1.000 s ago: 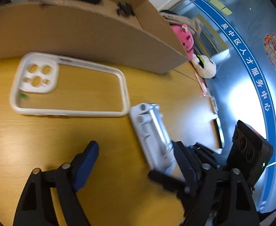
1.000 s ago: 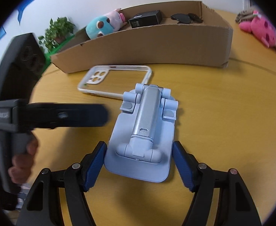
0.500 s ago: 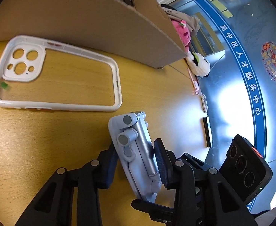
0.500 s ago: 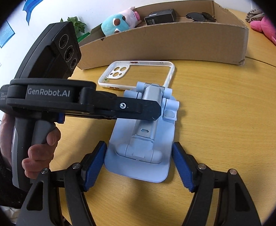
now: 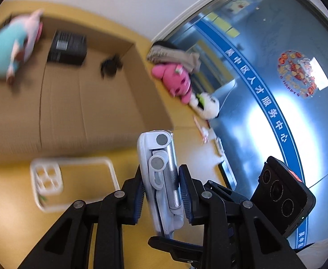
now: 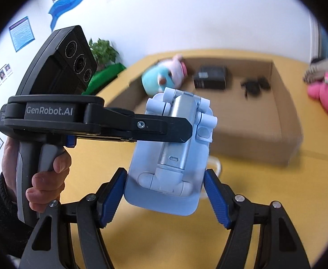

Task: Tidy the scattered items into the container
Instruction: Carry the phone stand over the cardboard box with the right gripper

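Note:
A pale blue folding phone stand (image 5: pixel 161 177) is held off the yellow table. My left gripper (image 5: pixel 161 192) is shut on its flat faces. My right gripper (image 6: pixel 164 195) grips its bottom end by the side edges (image 6: pixel 170 152). The open cardboard box (image 5: pixel 78 103) lies beyond, with a teal and pink plush (image 5: pixel 9 51), a black box (image 5: pixel 67 49) and dark sunglasses (image 5: pixel 110 66) inside. A white phone case (image 5: pixel 58 179) lies on the table in front of the box.
A pink plush (image 5: pixel 175 80), a white plush (image 5: pixel 206 105) and a folded cloth (image 5: pixel 173 53) lie to the right of the box. A potted plant (image 6: pixel 103 51) stands at the far left table edge.
The left gripper closed on the stand, and both grippers lifted it off the table and toward the box. The phone case stayed on the table.

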